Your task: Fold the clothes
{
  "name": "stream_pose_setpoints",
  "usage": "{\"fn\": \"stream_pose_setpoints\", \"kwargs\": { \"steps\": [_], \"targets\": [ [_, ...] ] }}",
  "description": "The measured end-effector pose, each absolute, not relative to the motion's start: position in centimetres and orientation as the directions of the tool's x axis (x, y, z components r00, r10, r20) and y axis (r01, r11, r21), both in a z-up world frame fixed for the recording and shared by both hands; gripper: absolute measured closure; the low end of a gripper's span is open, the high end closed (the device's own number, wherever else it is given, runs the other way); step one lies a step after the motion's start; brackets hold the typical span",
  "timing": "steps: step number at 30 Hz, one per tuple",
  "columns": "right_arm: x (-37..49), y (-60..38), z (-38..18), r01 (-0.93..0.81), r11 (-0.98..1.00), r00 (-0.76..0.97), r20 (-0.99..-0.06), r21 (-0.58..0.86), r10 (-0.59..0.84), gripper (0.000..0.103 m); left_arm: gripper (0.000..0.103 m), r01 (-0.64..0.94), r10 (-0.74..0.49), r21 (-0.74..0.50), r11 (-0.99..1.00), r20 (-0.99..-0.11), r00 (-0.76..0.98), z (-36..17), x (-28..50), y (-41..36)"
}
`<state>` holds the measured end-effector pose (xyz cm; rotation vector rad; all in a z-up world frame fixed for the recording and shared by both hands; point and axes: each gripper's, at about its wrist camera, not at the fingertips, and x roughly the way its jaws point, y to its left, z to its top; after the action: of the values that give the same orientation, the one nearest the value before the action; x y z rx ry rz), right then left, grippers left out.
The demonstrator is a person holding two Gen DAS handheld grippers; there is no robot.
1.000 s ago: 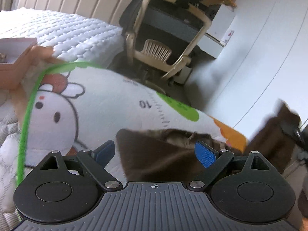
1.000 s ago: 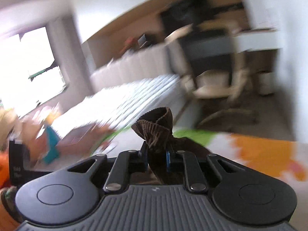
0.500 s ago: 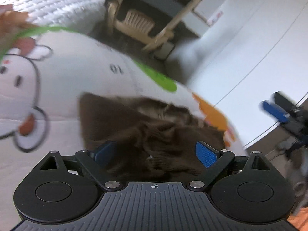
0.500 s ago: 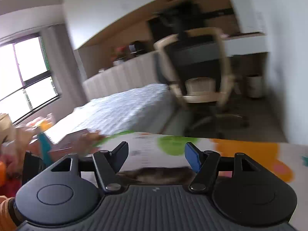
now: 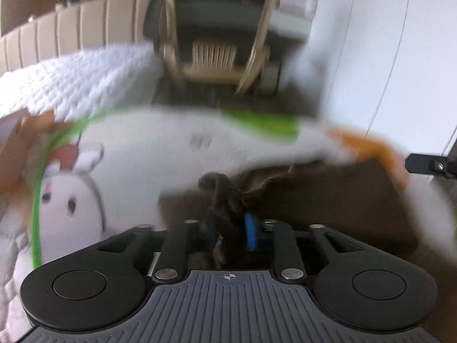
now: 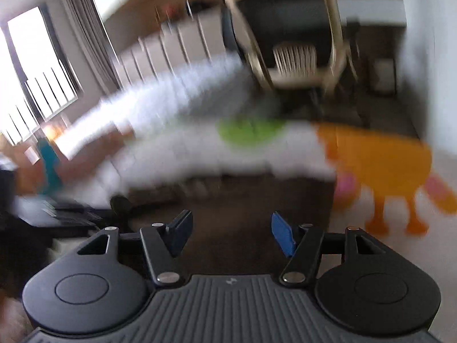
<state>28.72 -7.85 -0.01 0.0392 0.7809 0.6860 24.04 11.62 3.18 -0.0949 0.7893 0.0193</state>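
The left gripper (image 5: pixel 230 227) has just closed its jaws and now pinches a bunched fold of the brown garment (image 5: pixel 337 200), a twist of the cloth standing up from between the blue pads (image 5: pixel 250 231). The rest of that garment spreads flat to its right, over a white play mat (image 5: pixel 148 154) printed with a cartoon rabbit (image 5: pixel 71 197), a green patch and an orange shape. The right gripper (image 6: pixel 228 230) hangs over the same brown cloth with its jaws apart, having narrowed a little, and nothing is caught between them; the cloth lies under and ahead of its fingers, with the orange cartoon figure (image 6: pixel 382 160) on the mat just beyond to the right. Farther off stand a white quilted bed (image 5: pixel 74 83) and a beige office chair (image 5: pixel 214 43), both blurred
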Motion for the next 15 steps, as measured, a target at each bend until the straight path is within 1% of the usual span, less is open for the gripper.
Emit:
{"fn": "stream_pose_setpoints", "kwargs": {
  "steps": [1, 2, 3, 4, 5, 6, 8, 11, 13, 14, 15],
  "targets": [
    [28.9, -7.5, -1.2, -0.554, 0.802, 0.516, -0.665, 0.222, 0.540, 0.044, 0.060, -0.051, -0.021, -0.076, 0.996, -0.735, 0.677, 2.1, 23.9, 11.9],
    [29.0, -7.3, -2.4, -0.553, 0.817, 0.526, -0.691, 0.165, 0.496, 0.047, 0.049, -0.048, -0.023, -0.073, 0.996, -0.753, 0.658, 1.4, 23.8, 12.2],
    [28.7, -7.7, -2.2, -0.561, 0.814, 0.532, -0.688, 0.151, 0.494, 0.047, 0.039, -0.044, -0.025, -0.072, 0.996, -0.752, 0.659, 1.6, 23.5, 12.5],
    [28.4, -8.1, -1.9, -0.568, 0.811, 0.539, -0.683, 0.137, 0.493, 0.048, 0.038, -0.042, -0.030, -0.078, 0.996, -0.741, 0.671, 2.3, 23.3, 12.9],
    [28.2, -8.5, -1.0, -0.573, 0.809, 0.549, -0.671, 0.132, 0.499, 0.048, 0.040, -0.039, -0.035, -0.084, 0.996, -0.730, 0.683, 3.1, 23.0, 13.3],
    [28.0, -8.8, 0.0, -0.577, 0.806, 0.560, -0.657, 0.128, 0.505, 0.048, 0.040, -0.036, -0.040, -0.090, 0.995, -0.719, 0.694, 3.9, 22.8, 13.7],
    [27.6, -9.0, 1.6, -0.602, 0.788, 0.573, -0.619, 0.126, 0.537, 0.048, 0.039, -0.027, -0.061, -0.113, 0.993, -0.700, 0.711, 5.1, 22.5, 14.3],
    [28.8, -8.1, 1.9, -0.603, 0.780, 0.561, -0.608, 0.166, 0.562, 0.048, 0.033, 0.006, -0.167, -0.228, 0.974, -0.695, 0.699, 4.3, 23.8, 13.7],
    [30.3, -7.1, 0.5, -0.579, 0.798, 0.546, -0.647, 0.166, 0.531, 0.048, 0.032, 0.026, -0.237, -0.304, 0.952, -0.685, 0.689, 3.8, 24.6, 13.3],
    [30.9, -6.8, -0.8, -0.562, 0.814, 0.542, -0.676, 0.151, 0.499, 0.048, 0.032, 0.025, -0.247, -0.313, 0.949, -0.696, 0.675, 3.2, 25.1, 13.1],
    [31.5, -6.5, -2.0, -0.544, 0.829, 0.536, -0.705, 0.134, 0.466, 0.046, 0.037, 0.014, -0.219, -0.278, 0.961, -0.724, 0.654, 2.0, 25.5, 12.7]
  ]
}}
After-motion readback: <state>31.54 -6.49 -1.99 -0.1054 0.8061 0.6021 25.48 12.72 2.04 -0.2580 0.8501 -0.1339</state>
